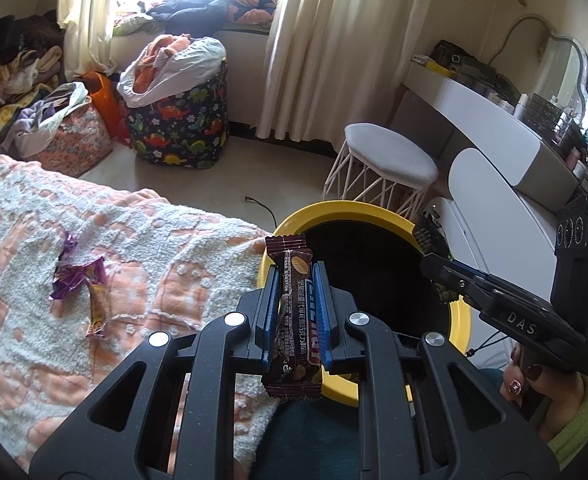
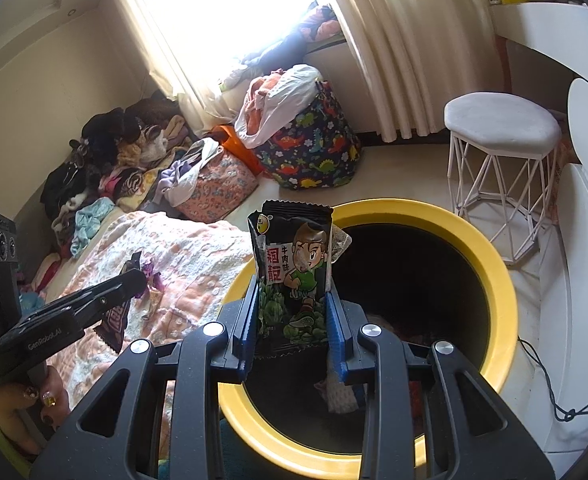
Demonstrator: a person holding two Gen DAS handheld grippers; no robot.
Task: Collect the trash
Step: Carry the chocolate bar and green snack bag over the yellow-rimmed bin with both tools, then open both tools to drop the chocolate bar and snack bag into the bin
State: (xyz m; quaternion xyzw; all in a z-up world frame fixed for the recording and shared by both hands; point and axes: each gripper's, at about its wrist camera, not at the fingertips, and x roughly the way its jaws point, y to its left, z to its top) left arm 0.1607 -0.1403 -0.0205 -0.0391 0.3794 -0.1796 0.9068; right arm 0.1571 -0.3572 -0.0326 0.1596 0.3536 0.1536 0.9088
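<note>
Blue-padded fingers of the left gripper [image 1: 297, 312] are clamped on a brown bar wrapper [image 1: 291, 316]; those of the right gripper [image 2: 294, 316] are clamped on a black snack packet [image 2: 294, 276]. Beyond both fingertips lies the yellow-rimmed bin [image 2: 490, 264]. To drop cleanly, each item should sit over the dark opening, past the rim, before the fingers part. Purple wrappers [image 1: 77, 280] lie on the bed [image 1: 165, 240], left of the left fingers.

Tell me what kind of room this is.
Probably a bedroom: a bed under a peach-and-white fleece blanket, a white vanity table with mirror, and piled clothes by the cream window curtains.
</note>
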